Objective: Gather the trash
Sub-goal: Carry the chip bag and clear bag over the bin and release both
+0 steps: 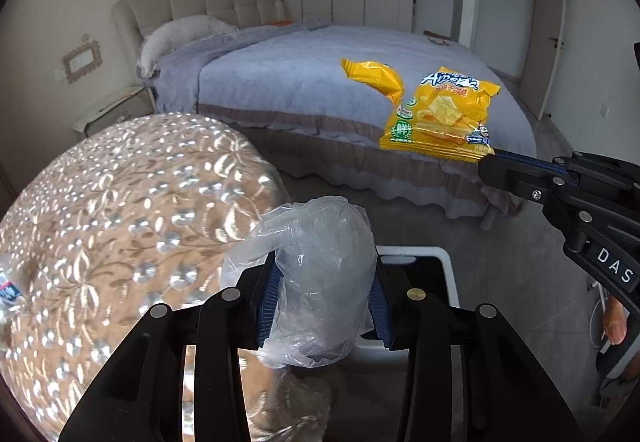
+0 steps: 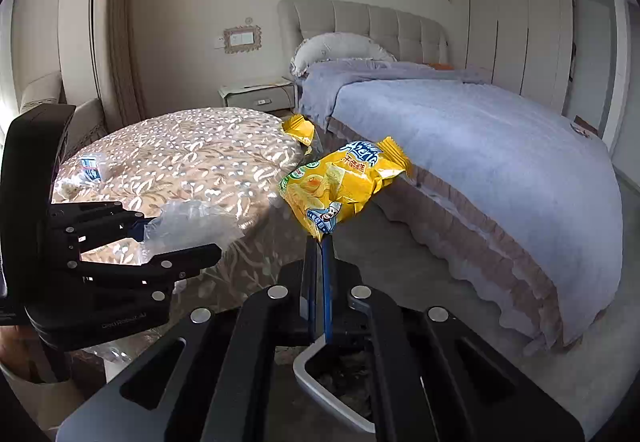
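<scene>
My left gripper (image 1: 322,302) is shut on a crumpled clear plastic bag (image 1: 316,278), held above a white-rimmed trash bin (image 1: 444,262) on the floor. The bag also shows in the right wrist view (image 2: 192,224), with the left gripper (image 2: 180,242) around it. My right gripper (image 2: 320,242) is shut on the lower edge of a yellow snack wrapper (image 2: 340,186), held in the air over the bin (image 2: 316,374). The wrapper also shows in the left wrist view (image 1: 440,114), pinched by the right gripper (image 1: 486,160).
A round table (image 2: 180,154) with a floral cloth stands at the left; a small blue-and-white wrapper (image 2: 91,168) lies on it. A bed (image 2: 480,130) with a blue cover fills the right. A nightstand (image 2: 258,92) stands by the wall.
</scene>
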`<control>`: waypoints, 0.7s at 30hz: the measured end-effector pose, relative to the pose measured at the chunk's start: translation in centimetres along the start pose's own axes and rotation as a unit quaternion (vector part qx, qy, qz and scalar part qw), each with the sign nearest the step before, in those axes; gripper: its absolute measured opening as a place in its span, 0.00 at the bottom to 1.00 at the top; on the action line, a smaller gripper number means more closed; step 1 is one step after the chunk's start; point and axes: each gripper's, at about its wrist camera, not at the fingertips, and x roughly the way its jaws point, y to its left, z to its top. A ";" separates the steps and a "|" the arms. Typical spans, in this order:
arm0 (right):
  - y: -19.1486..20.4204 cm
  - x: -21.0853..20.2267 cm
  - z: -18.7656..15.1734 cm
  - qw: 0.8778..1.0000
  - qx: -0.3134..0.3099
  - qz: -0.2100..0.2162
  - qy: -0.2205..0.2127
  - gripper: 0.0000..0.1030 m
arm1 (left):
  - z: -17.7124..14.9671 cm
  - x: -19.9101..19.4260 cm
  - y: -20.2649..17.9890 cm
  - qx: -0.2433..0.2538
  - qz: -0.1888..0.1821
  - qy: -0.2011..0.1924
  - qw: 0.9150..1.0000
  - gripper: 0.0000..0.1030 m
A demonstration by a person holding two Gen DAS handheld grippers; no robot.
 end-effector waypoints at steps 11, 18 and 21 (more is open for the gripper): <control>-3.9 3.6 -3.3 0.998 0.044 -0.013 0.048 0.03 | -0.9 6.7 -5.0 0.052 -0.023 0.042 0.998 0.38; -6.9 5.4 -5.4 0.995 0.066 -0.018 0.076 0.03 | -1.7 10.3 -7.3 0.073 -0.040 0.075 0.994 0.38; -7.6 6.1 -6.0 0.994 0.073 -0.015 0.085 0.03 | -1.9 11.4 -8.0 0.079 -0.043 0.086 0.992 0.38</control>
